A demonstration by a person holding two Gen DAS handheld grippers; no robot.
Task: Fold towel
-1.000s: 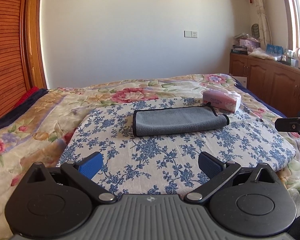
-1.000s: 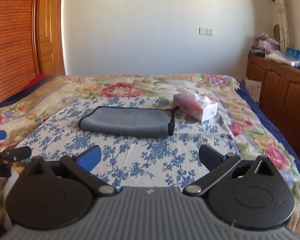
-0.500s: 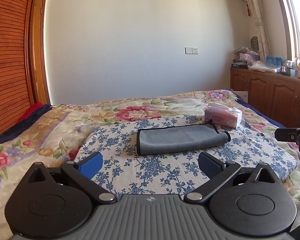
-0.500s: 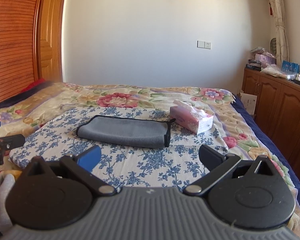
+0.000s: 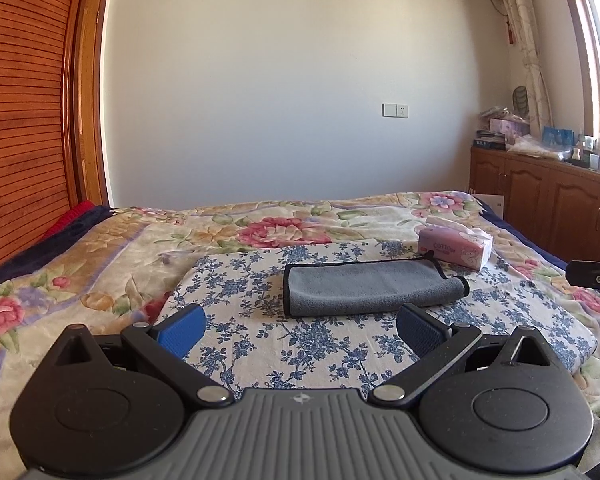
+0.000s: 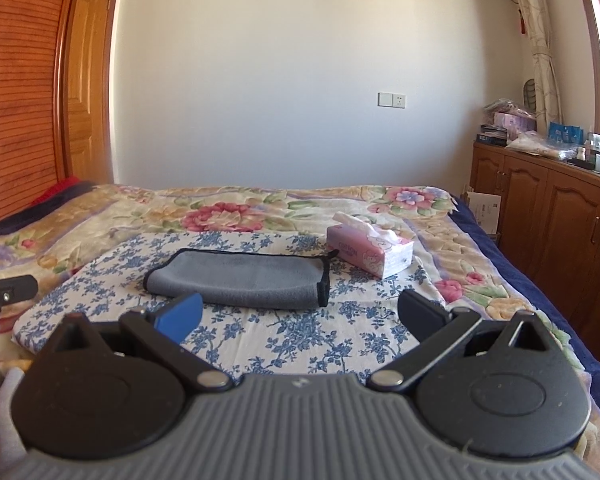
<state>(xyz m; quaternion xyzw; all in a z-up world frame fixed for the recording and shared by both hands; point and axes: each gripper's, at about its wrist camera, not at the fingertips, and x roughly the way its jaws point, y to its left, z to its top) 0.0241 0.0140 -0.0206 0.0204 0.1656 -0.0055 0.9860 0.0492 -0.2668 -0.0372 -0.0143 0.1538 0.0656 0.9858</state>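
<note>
On the left, the left gripper [image 5: 298, 330] hangs over the near edge of the bed [image 5: 100, 264], its blue-padded fingers [image 5: 180, 330] spread wide and holding nothing. Ahead of it, in the middle of the blue-flowered sheet [image 5: 320, 344], the grey towel [image 5: 370, 288] lies folded into a long flat band with a black hem. Just beyond the towel's right end sits a pink tissue box [image 5: 454, 248]. Further right, the right gripper [image 6: 300, 316] hovers with its fingers equally far apart, empty, the towel [image 6: 240, 278] well ahead of it.
</note>
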